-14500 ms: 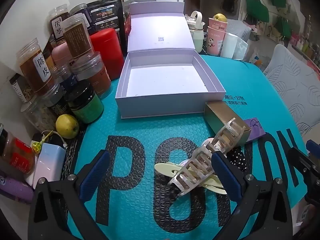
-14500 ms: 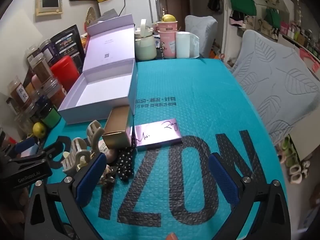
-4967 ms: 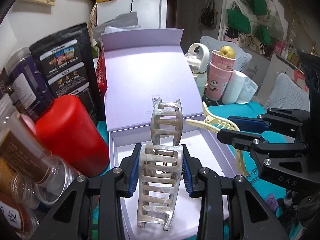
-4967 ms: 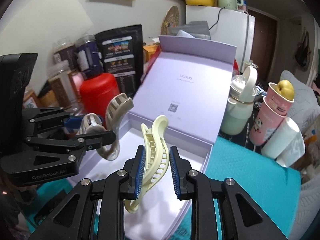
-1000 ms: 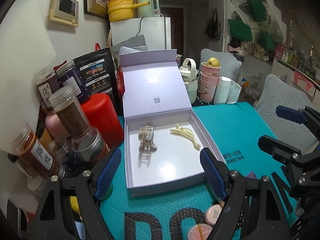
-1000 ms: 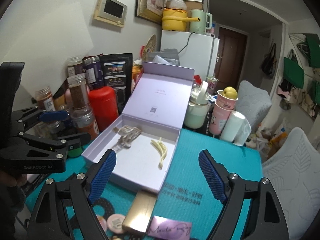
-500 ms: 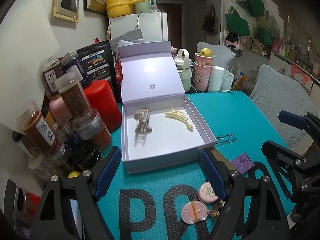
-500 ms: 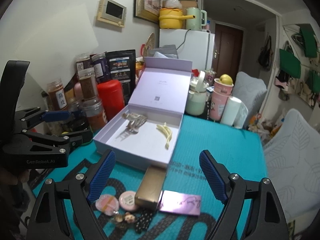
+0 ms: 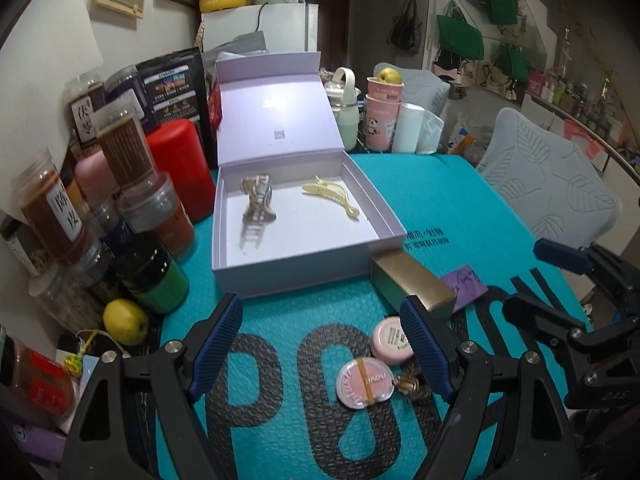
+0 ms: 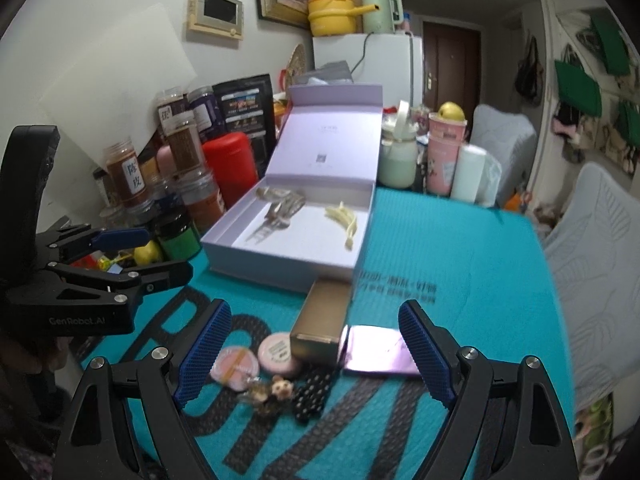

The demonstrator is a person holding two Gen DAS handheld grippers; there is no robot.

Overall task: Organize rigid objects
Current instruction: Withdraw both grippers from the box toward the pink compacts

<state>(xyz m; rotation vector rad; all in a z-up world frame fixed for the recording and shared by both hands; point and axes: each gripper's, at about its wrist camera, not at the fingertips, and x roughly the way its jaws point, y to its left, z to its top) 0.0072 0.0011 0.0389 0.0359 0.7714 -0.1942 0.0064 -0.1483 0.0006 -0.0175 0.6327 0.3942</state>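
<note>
Right wrist view blurs small trinkets.

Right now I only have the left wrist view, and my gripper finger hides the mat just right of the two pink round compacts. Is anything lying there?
Observer: Yes. A black polka-dot item lies on the mat on the near side of the gold box, next to a small charm. I cannot tell what it is.
Operator: And the purple thing peeking out behind the gold box?
Observer: It is a flat, glossy purple case, lying face up against the gold box's near right corner, with nothing on top of it.
</note>
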